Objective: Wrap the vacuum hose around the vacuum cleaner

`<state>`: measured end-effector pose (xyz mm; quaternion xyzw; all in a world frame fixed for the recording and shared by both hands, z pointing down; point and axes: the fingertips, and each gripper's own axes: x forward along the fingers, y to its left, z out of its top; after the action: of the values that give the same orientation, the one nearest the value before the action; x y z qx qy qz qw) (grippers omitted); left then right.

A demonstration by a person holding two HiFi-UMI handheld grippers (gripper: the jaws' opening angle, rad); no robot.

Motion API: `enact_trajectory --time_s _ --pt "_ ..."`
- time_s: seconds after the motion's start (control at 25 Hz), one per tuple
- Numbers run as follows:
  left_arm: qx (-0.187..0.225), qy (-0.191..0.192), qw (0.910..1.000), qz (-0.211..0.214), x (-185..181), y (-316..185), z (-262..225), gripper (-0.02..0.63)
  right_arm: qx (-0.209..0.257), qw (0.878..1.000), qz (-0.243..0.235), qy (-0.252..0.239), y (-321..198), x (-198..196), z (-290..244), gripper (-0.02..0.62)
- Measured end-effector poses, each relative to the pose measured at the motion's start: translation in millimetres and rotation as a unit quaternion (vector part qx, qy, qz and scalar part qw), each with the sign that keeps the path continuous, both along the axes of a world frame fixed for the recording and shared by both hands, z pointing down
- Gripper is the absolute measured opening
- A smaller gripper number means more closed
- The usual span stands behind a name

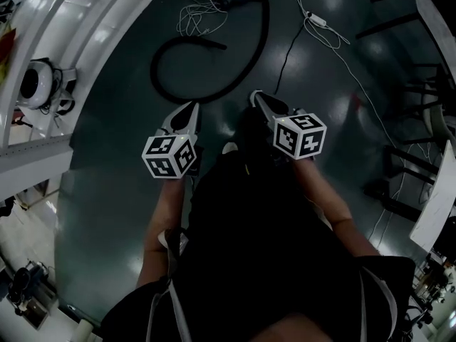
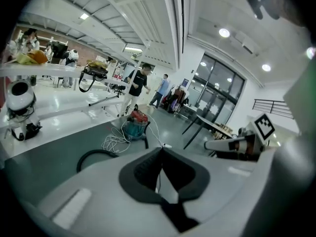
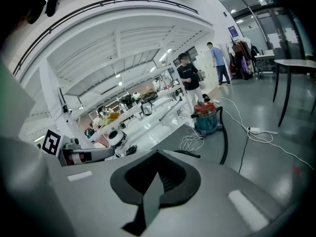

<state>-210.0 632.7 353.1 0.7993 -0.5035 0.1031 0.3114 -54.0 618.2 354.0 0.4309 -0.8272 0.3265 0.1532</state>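
Black hose (image 1: 266, 27) loose on floor (image 1: 107, 155), none round far vacuum (image 3: 206, 118). Left gripper (image 1: 191, 109), right gripper (image 1: 255, 97): jaws together, empty. Wrapping all pending.

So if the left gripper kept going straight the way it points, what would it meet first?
Probably the near curve of the looped black vacuum hose, though depth is hard to judge.

readable text: none in any view
left marker cube (image 1: 169, 156): black-and-white square codes only, no letters or digits
right marker cube (image 1: 300, 135): same, codes only
blue wall sign (image 3: 232, 31): too small to read
vacuum cleaner (image 3: 207, 116): no legible brand or label
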Motion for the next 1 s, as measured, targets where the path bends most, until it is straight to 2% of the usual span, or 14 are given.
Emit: enact_trajectory --time_s 0.16,0.44,0.76,1.0 --pt "-0.005 -0.001 0.9999 -0.016 -5 -16 8 0.008 0.000 1.000 -0.012 0.002 -20 -4 8 -0.003" --pt "-0.016 -0.009 0.9991 -0.039 3 -72 17 0.008 -0.010 1.000 -0.023 -0.008 -92 8 25 -0.003" --pt "-0.029 -0.018 0.9982 -0.050 29 -155 27 0.008 -0.017 0.997 -0.069 0.008 -176 22 41 -0.003" --pt "-0.044 -0.031 0.9967 -0.061 39 -196 34 0.008 -0.024 0.995 -0.100 0.015 -225 28 56 -0.003"
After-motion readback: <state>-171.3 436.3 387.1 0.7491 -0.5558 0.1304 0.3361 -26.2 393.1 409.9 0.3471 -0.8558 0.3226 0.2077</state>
